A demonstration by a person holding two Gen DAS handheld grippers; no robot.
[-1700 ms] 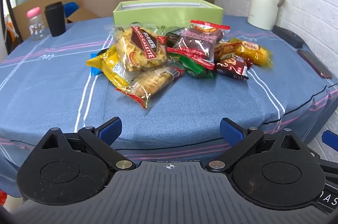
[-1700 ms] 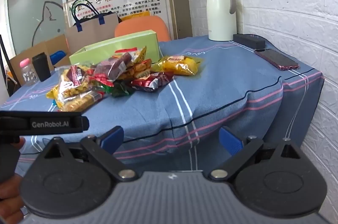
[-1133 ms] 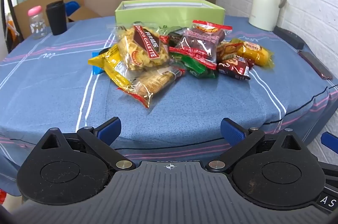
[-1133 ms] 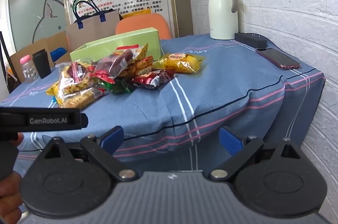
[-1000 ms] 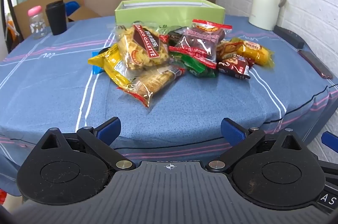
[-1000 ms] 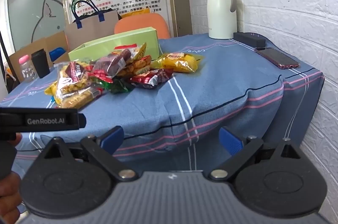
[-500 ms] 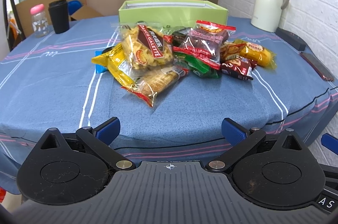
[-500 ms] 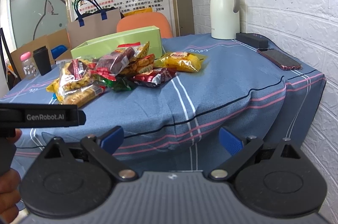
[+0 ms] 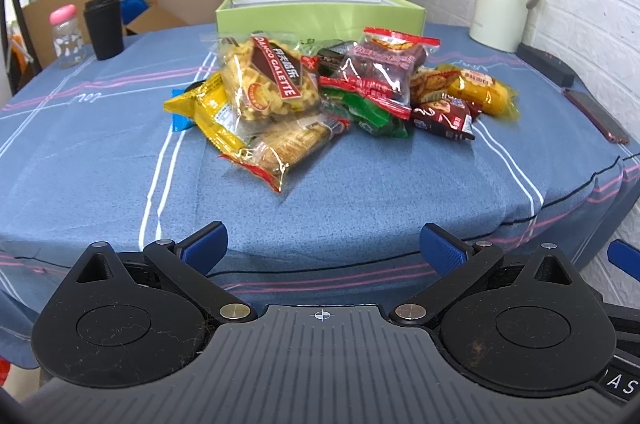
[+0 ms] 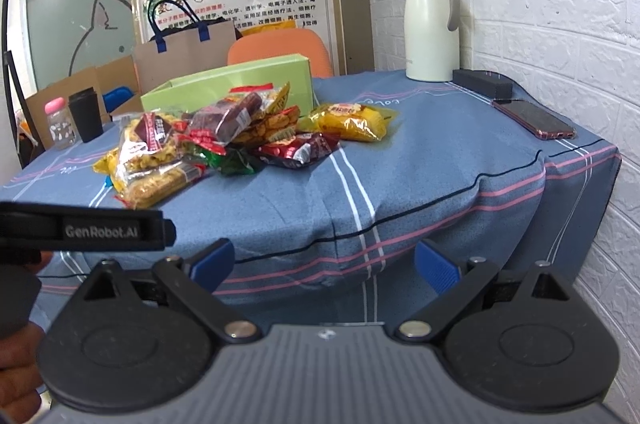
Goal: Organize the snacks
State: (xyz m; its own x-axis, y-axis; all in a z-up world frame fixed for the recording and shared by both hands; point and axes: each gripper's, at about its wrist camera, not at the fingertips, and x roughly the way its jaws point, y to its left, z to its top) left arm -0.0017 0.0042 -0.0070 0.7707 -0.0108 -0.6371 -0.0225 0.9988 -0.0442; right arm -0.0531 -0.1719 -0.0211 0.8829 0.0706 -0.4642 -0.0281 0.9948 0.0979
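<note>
From my left wrist view, the left tool (image 9: pixel 322 248) gapes empty near the table (image 9: pixel 360 191); one snack pile (image 9: pixel 320 95) lies mid-table before one green box (image 9: pixel 320 9). From my right wrist view, the right tool (image 10: pixel 324 262) spreads empty, pile far left.

A heap of wrapped snack packets (image 9: pixel 320 103) is lying mid-table, just in front of an open light-green box (image 9: pixel 320 11). A clear bag of yellow biscuits (image 9: pixel 268 83) is leaning on top, and a yellow packet (image 9: pixel 480 91) is sitting at the heap's right edge.
</note>
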